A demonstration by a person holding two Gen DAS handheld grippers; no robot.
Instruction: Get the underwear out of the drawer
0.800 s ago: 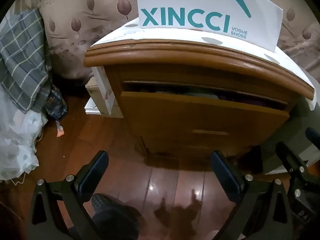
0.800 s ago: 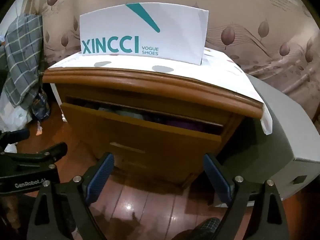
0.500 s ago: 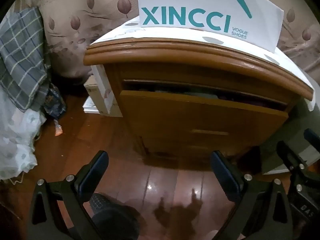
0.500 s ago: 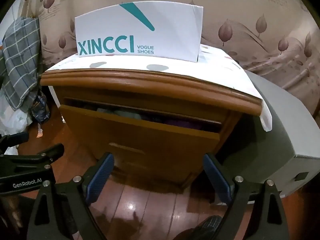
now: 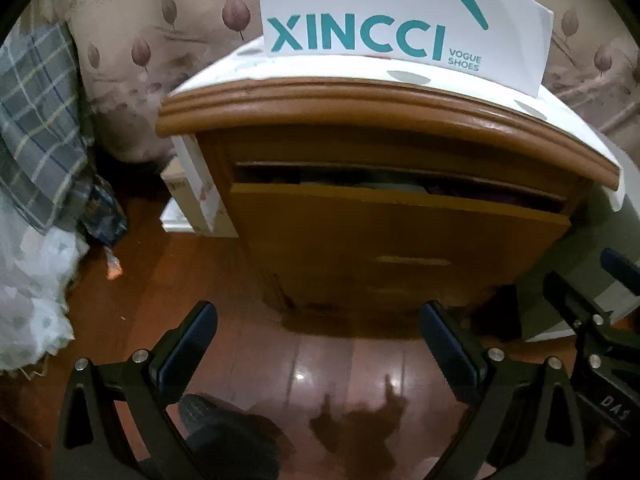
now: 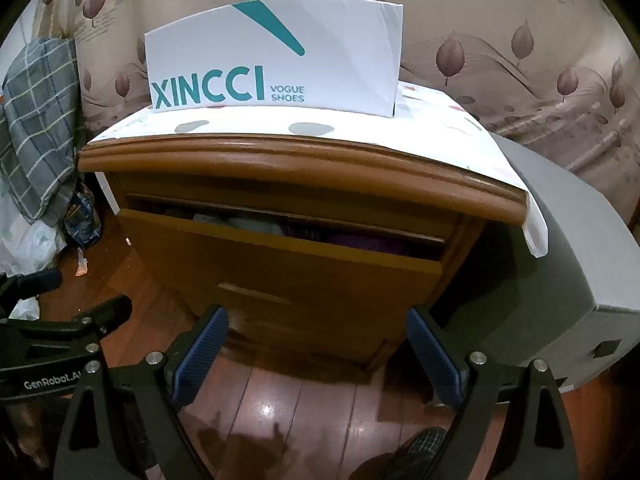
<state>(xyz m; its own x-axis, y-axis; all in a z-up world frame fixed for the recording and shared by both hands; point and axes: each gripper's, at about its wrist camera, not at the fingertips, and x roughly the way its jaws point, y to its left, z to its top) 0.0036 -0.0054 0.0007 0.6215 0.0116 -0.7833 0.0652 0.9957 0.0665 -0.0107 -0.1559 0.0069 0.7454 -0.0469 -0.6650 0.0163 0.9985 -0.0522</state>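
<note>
Risk: the drawer (image 6: 280, 264) of the wooden nightstand (image 6: 300, 160) is only open a slit, so a wide-spread gripper diving in likely jams on the drawer front or the top rail, or snags several garments at once. Left gripper (image 5: 318, 346) and right gripper (image 6: 316, 346) both have jaws spread wide, empty, over the floor (image 5: 320, 360). Underwear (image 6: 352, 242) sits inside the drawer, right half, purple fabric, far above and beyond both sets of fingertips, well apart.

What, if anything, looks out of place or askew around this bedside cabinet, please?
The drawer stands partly open and looks crooked, with clothes showing in the gap. A small wrapper lies on the wooden floor left of the cabinet. Nothing looks spilled or broken.
</note>
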